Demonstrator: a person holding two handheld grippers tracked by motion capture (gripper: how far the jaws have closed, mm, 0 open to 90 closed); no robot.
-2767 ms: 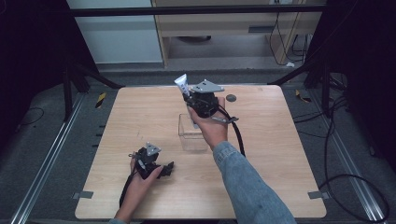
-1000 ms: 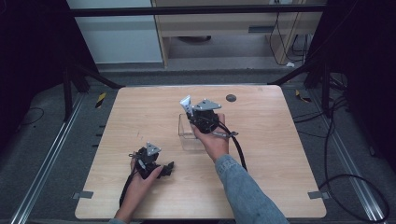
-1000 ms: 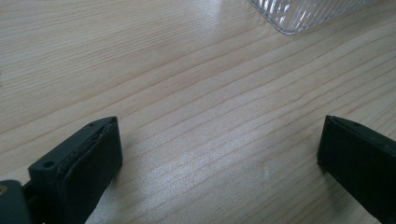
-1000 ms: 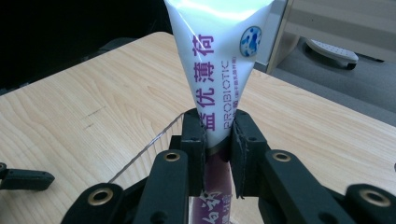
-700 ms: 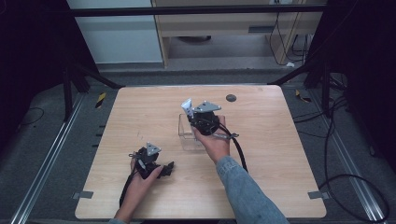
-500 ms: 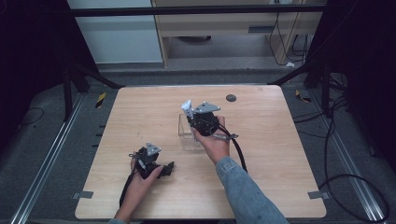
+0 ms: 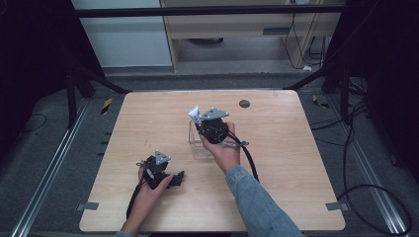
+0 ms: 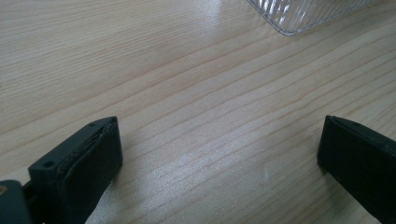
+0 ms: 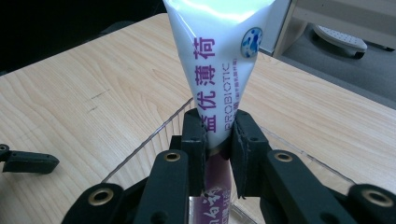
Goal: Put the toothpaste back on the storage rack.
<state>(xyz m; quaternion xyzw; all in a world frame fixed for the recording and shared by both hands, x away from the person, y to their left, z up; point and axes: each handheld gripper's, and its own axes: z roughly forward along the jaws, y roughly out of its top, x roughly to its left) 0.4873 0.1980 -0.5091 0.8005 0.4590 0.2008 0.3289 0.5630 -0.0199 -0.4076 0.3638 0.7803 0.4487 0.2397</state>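
Down at the left, the left gripper (image 7: pixel 159 173) rests low on the pale wooden table (image 7: pixel 296 163), jaws spread wide. Centre, the right gripper (image 7: pixel 206 123) pinches a white purple-lettered tube (image 9: pixel 217 70) above the clear ribbed plastic box (image 7: pixel 197 143).

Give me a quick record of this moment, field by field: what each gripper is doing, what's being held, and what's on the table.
surface: wooden table
left gripper: open, jaws wide apart, low over bare wood
right gripper: shut on a white and purple tube, above the box
tube print: PROBIOTIC, with Chinese characters
clear plastic box: at mid-table, ribbed wall
small dark round object: near the far edge; cannot tell what it is
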